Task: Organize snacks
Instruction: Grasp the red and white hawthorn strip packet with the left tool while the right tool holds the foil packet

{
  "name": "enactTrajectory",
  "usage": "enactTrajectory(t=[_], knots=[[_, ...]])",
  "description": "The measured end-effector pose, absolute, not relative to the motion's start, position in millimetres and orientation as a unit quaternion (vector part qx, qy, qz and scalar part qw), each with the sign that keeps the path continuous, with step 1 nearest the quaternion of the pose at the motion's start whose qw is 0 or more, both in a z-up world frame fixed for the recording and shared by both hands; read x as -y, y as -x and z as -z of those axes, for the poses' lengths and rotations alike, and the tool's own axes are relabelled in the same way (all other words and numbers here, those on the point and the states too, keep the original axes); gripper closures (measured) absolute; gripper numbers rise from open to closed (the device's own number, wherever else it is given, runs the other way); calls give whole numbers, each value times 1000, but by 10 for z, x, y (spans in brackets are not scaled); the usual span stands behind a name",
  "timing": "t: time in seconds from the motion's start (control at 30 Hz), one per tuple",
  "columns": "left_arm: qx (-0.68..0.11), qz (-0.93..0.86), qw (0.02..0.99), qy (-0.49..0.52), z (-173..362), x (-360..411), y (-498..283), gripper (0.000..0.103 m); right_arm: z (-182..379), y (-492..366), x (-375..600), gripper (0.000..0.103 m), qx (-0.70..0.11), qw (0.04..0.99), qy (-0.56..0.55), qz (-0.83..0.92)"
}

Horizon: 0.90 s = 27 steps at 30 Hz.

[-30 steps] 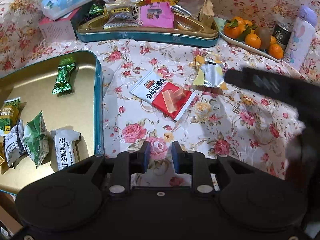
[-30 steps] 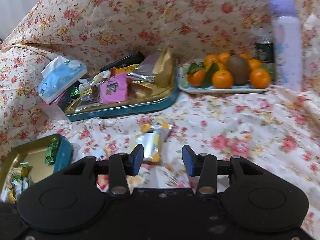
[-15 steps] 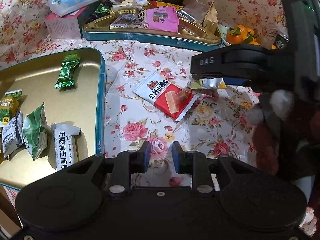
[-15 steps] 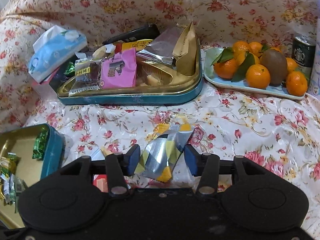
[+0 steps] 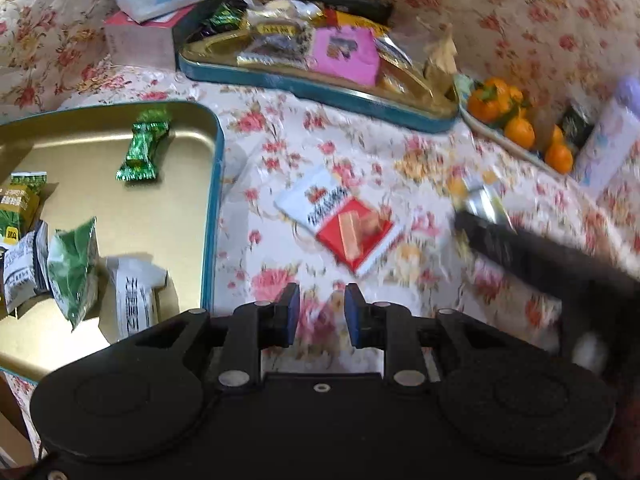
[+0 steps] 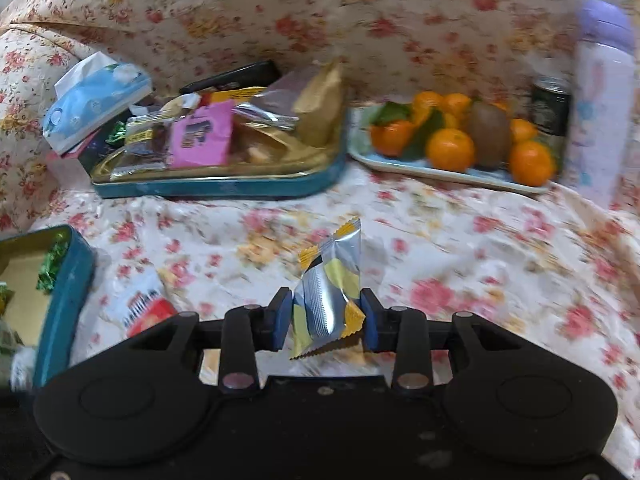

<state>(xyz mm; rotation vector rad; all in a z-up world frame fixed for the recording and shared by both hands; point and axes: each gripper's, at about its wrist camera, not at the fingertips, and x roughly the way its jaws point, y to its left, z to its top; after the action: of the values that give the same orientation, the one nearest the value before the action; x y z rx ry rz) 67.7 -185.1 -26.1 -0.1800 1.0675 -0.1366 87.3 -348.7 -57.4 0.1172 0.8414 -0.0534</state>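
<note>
1. Right gripper (image 6: 324, 320): its fingers have just been closing and are now clamped on the silver-and-yellow packet (image 6: 330, 292), which half a second ago lay loose between them on the cloth; it now stands upright between the pads.
2. Left gripper (image 5: 322, 312): fingers slightly apart, nothing between them, only floral cloth (image 5: 400, 168) beyond the tips – unchanged.
3. The packet is crinkled foil with serrated ends. The red-and-white packet (image 5: 340, 224) lies flat on the table just ahead of the left fingers.
4. Left of the left fingers sits a gold-lined tin tray (image 5: 212, 184) with a teal rounded rim – its near corner close to the left pad. It holds green and white wrappers.
5. Far ahead is a second tin (image 6: 224, 188) piled with snacks and a plate of oranges (image 6: 452, 150). Bare cloth lies between them and both pairs of fingers.
</note>
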Motion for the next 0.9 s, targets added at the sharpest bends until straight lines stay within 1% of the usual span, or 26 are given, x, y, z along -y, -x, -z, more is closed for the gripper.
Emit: enactTrajectory(t=[0.2,0.37,0.4,0.47,0.9], knots=[[-526,49,838,138,228,1811,-935,69,671,-472,3575,64,-359,931,-57,34],[-520,38,843,132,191,1860,-1073,69,772,-270,3593,62,-316,947,-47,24],[-521,37,842,133,191,1864,-1102,69,766,-259,3611,57,-312,948,-50,21],[-524,35,840,136,198,1871,-1153,69,770,-268,3626,53,-312,948,-57,14],[-540,1,825,168,243,1966,-1381,69,798,-290,3751,51,-307,945,-115,-2]])
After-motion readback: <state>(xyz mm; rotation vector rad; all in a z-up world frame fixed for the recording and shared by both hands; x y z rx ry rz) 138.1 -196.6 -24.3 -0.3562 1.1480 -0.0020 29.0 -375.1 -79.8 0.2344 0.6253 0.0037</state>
